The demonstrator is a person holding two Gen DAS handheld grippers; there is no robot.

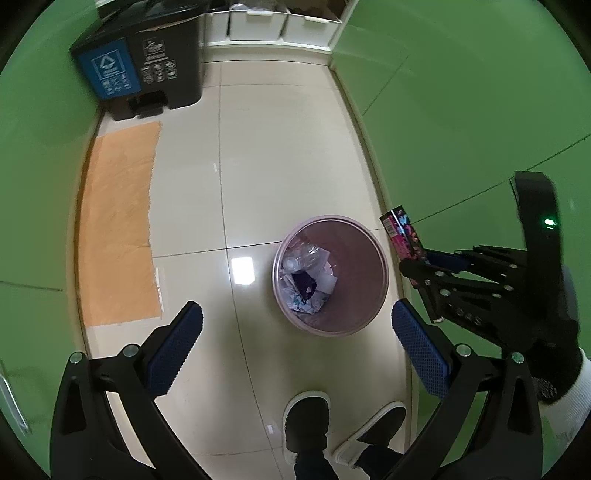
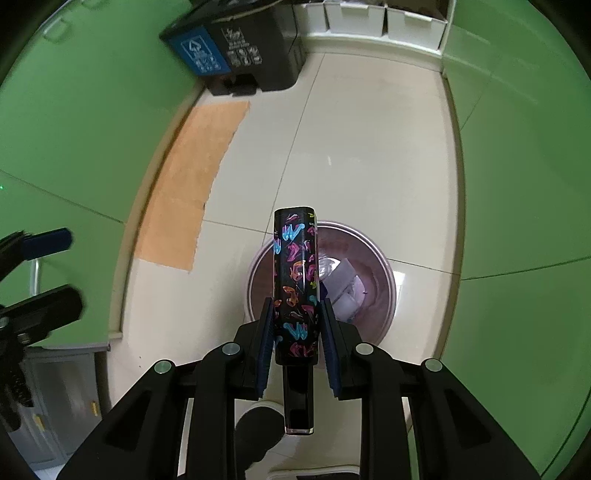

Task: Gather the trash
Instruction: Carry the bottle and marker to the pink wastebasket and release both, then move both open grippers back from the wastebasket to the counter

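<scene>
A round pink waste bin [image 1: 330,275] stands on the tiled floor with plastic and paper trash inside; it also shows in the right wrist view [image 2: 369,280]. My right gripper [image 2: 295,325] is shut on a long black box with colourful prints [image 2: 295,273], held above the bin's left rim. In the left wrist view the box [image 1: 402,236] and right gripper [image 1: 424,267] are just right of the bin. My left gripper [image 1: 295,332] is open and empty, above the floor near the bin.
A dark two-part pedal bin with a blue recycling label [image 1: 140,62] stands at the far left. An orange mat [image 1: 118,229] lies along the left green wall. White storage boxes [image 1: 273,22] line the far end. The person's shoes [image 1: 306,421] are below.
</scene>
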